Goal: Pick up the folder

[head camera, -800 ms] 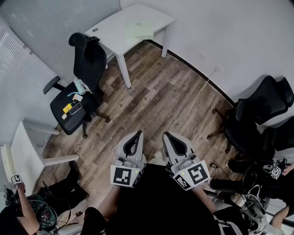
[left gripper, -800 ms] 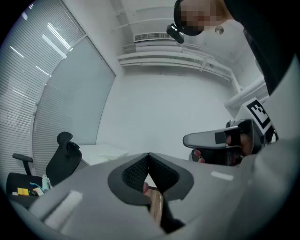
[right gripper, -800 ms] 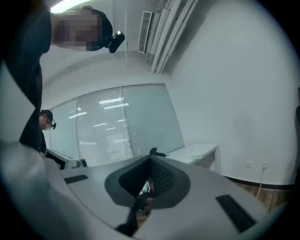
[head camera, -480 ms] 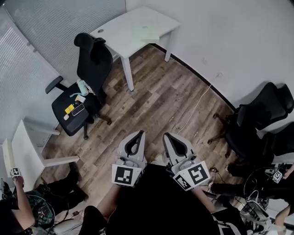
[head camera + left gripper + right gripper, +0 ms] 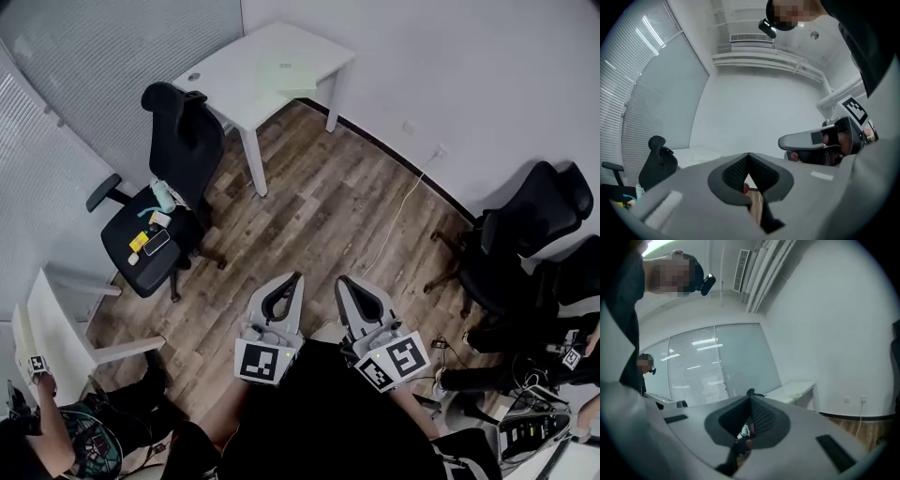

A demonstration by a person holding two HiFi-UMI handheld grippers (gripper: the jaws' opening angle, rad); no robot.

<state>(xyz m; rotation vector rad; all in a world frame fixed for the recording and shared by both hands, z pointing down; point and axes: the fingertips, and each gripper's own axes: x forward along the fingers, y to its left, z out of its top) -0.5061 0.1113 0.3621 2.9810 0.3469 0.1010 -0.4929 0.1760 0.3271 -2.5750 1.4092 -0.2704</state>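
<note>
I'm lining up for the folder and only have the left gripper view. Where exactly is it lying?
Observer: The pale green folder lies flat on the white desk, towards the desk's right end in the head view.
Operator: Anything on the floor on the way there?
Observer: A white cable runs across the wood floor, off to the right of a straight line to the desk.
Operator: Is the right gripper ready to grasp?
Observer: Not yet. The right gripper has its jaws together with nothing between them.
</note>
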